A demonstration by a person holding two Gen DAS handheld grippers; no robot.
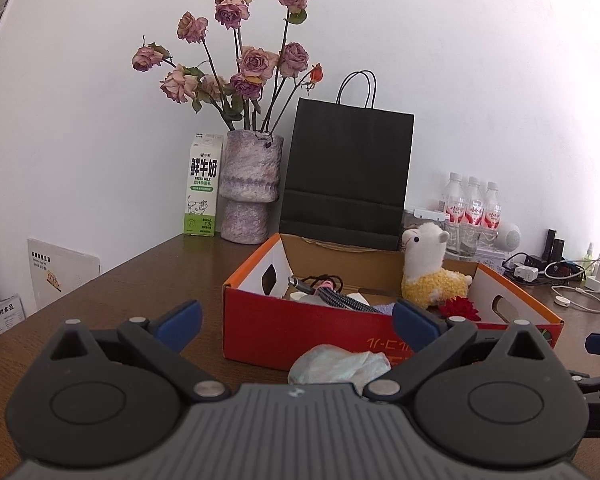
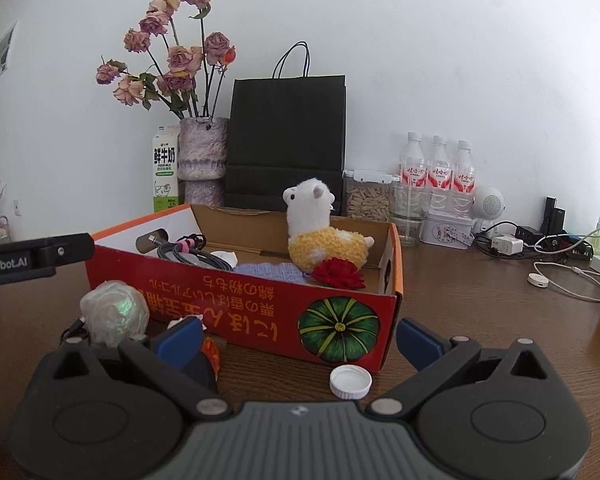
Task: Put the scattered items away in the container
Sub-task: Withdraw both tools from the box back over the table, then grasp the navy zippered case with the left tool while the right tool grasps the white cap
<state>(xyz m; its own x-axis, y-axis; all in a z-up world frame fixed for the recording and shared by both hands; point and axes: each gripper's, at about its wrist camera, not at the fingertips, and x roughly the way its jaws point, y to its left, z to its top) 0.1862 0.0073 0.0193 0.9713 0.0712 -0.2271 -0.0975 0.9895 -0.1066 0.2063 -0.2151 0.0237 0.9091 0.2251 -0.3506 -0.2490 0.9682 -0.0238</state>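
Note:
A red and orange cardboard box (image 1: 284, 328) (image 2: 260, 312) stands on the brown table. It holds a plush alpaca (image 1: 428, 266) (image 2: 324, 232), a red flower (image 2: 338, 274), a braided cable (image 2: 192, 256) and a bluish cloth (image 2: 268, 270). In front of the box lie a crumpled pale wad (image 1: 338, 364) (image 2: 114, 314), a white bottle cap (image 2: 350, 381) and an orange-and-dark item (image 2: 208, 360). My left gripper (image 1: 296, 322) is open just above the wad. My right gripper (image 2: 300, 340) is open and empty above the cap.
Behind the box stand a vase of dried roses (image 1: 250, 188), a milk carton (image 1: 203, 186), a black paper bag (image 1: 346, 176) and three water bottles (image 2: 438, 168). Chargers and cables (image 2: 540, 256) clutter the right side of the table.

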